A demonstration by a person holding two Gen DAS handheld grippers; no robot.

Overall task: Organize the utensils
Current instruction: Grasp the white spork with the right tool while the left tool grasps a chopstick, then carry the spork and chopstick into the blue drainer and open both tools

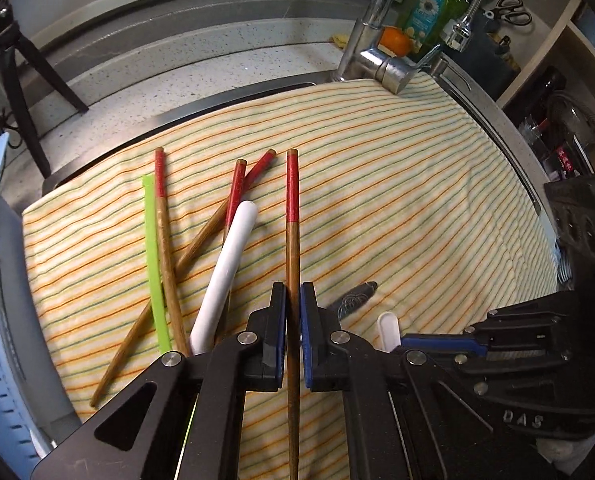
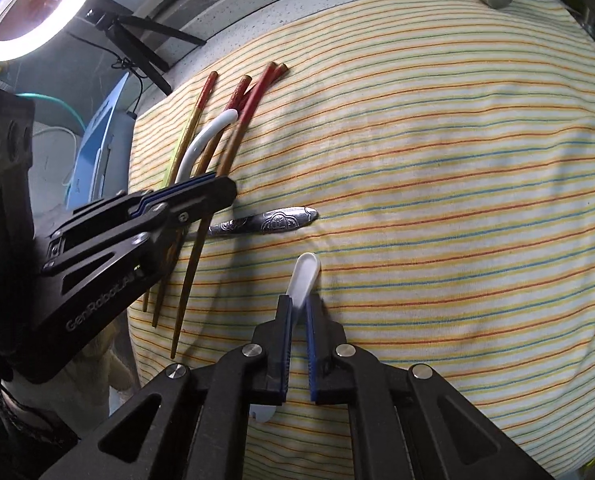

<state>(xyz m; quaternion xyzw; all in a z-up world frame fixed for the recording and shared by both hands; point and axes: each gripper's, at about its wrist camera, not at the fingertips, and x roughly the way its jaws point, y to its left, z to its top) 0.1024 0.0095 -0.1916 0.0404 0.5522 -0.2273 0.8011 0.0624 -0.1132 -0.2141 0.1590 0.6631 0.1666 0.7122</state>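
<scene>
On the striped cloth [image 1: 397, 184] over the counter, left gripper [image 1: 292, 292] jaws pinch one chopstick [image 1: 292, 200]; right gripper [image 2: 299, 304] jaws pinch a white spoon handle [image 2: 304, 276], which looks glossy and may slip or swivel.

- Your left gripper [image 1: 292, 296] covers the lower ends of the white spoon handle [image 1: 225, 268] and the green straw [image 1: 153, 256].
- The chopstick [image 1: 292, 240] it clamps runs off the bottom edge.
- The metal spoon [image 2: 273, 221] shows only its patterned handle; its bowl is hidden.
- The small white spoon [image 2: 303, 276] in your right gripper [image 2: 299, 312] is blurred.
</scene>
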